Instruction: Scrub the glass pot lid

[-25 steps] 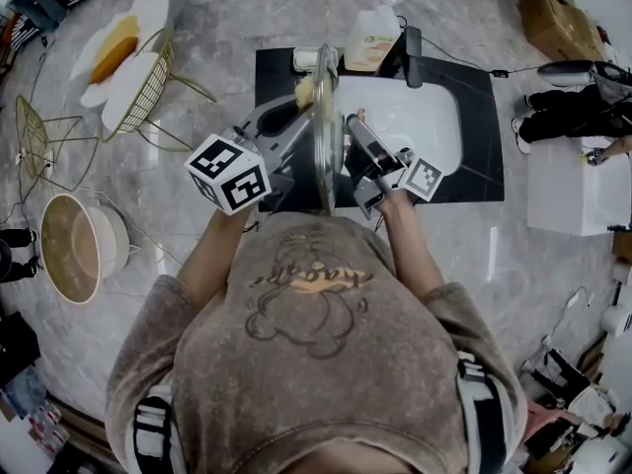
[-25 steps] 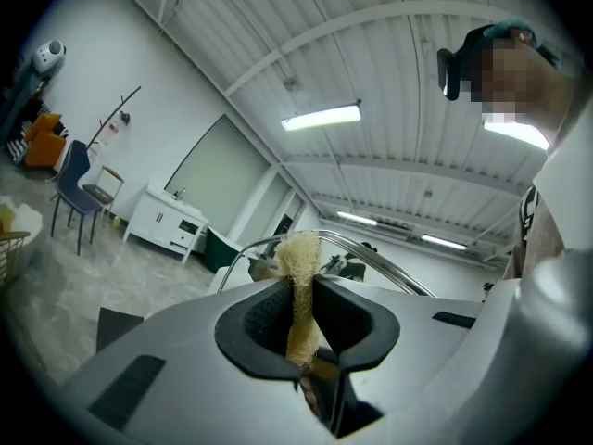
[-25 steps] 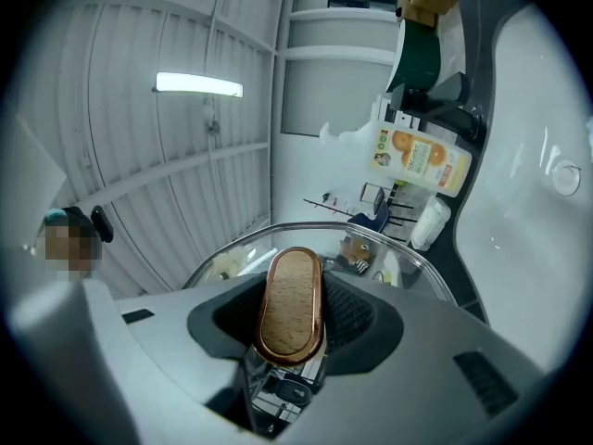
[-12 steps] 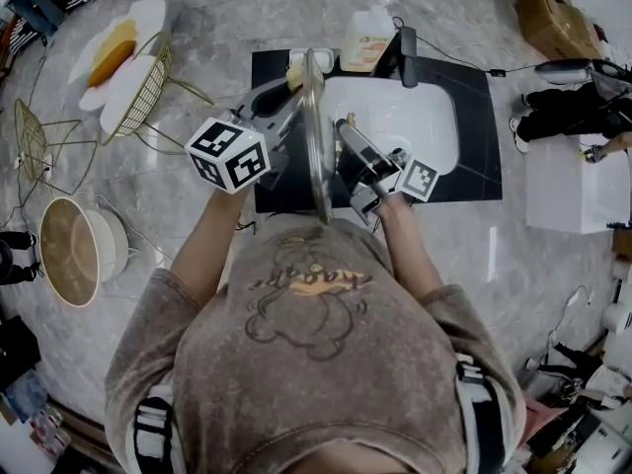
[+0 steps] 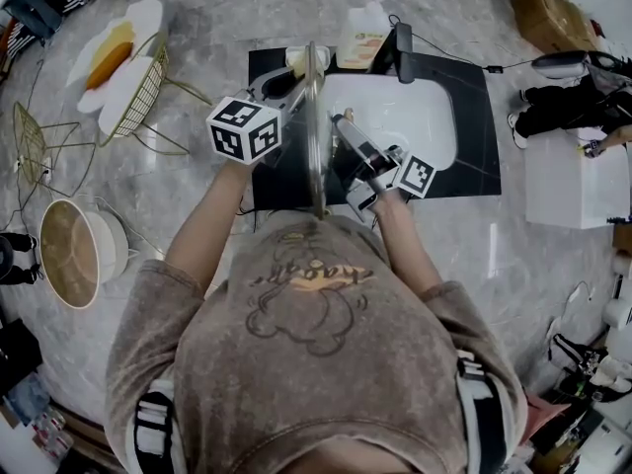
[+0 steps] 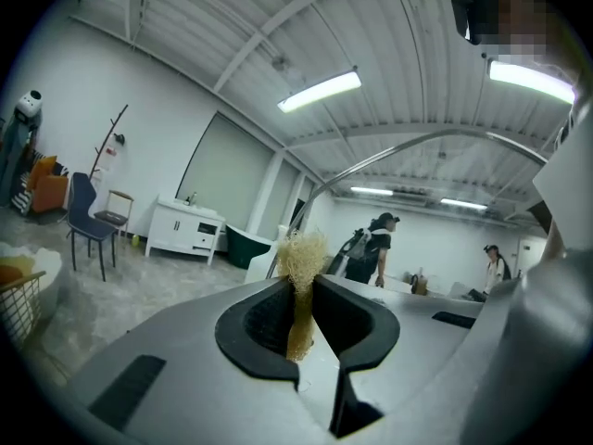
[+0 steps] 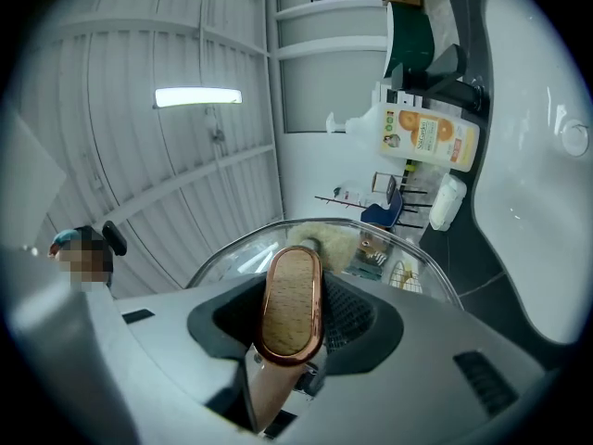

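You are holding the glass pot lid on edge over the sink, with the right tool clamping its handle. The left tool, pinching a fibrous scrubber, is facing the lid's left face, just beside it.

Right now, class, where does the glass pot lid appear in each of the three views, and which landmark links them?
Head view: the glass pot lid stands edge-on, a thin upright line at centre.
Left gripper view: the lid's rim arcs across the upper right.
Right gripper view: the lid curves behind the jaws, lower centre.
Shared landmark: the straw-coloured scrub pad.
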Demonstrator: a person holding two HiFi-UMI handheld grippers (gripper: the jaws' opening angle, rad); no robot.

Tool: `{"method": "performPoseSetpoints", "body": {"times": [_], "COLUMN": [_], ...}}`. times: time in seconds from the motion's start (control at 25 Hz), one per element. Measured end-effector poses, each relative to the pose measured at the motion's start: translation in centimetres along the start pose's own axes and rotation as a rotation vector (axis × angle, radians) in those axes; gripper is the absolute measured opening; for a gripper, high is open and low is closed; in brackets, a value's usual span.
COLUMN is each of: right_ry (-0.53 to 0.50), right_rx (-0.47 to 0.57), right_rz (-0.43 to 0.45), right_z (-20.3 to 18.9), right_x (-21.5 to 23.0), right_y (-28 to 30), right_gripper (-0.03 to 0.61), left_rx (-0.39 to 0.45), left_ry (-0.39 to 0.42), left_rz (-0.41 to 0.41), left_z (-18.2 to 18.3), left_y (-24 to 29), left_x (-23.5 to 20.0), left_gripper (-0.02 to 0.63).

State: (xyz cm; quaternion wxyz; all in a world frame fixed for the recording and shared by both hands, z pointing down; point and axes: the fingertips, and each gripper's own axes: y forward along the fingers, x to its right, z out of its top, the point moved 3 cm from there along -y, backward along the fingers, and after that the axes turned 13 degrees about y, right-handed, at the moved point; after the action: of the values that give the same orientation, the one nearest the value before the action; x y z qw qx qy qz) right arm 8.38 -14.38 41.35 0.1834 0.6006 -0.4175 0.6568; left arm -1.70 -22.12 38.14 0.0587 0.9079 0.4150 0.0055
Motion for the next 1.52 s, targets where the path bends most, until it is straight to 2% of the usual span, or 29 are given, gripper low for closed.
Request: {"method": "performPoseSetpoints", "body": {"times": [0.16,0.4,0.68,0.92,1.28,1.52], "right_ry": [-0.006,-0.003,0.024,0.023,0.029,0.039], "right_rx": [0.014,0.035,0.068,0.092,0.145,0.181], "right_rz": [0.024,0.012,0.03,0.033,0.029,0.013], "right_z": [-0.3,0.1,0.7,1.4,3.5,4.7], "right_x": [-0.5,-0.5,-0.1,0.0,0.9,1.8], "right_y": [-0.1,-0.3,-0.8,-1.2,-1.6,-2.4], "right_gripper": [0.173,0.173,0.173,0.173,0.173,0.173], "left_rx": [-0.06,-0.135,-0.221,-0.283,-0.337,-0.281], "left_ry": [0.017,-0.012,-0.045,-0.07,-0.116,-0.202], "left_rz": [0.006,-0.034,-0.127,-0.25,-0.431,-0.497], "left_z": [-2.4,-5.5,-9.0,-10.5,-10.9,-7.8], "left_y": [1.1,2.2,1.7,0.0,-2.7,-3.8], "left_x": [-0.3,0.4,2.9,6.2,10.6,12.2], "left_gripper": [0.063,0.063,0.063,0.063,0.063,0.063]}}
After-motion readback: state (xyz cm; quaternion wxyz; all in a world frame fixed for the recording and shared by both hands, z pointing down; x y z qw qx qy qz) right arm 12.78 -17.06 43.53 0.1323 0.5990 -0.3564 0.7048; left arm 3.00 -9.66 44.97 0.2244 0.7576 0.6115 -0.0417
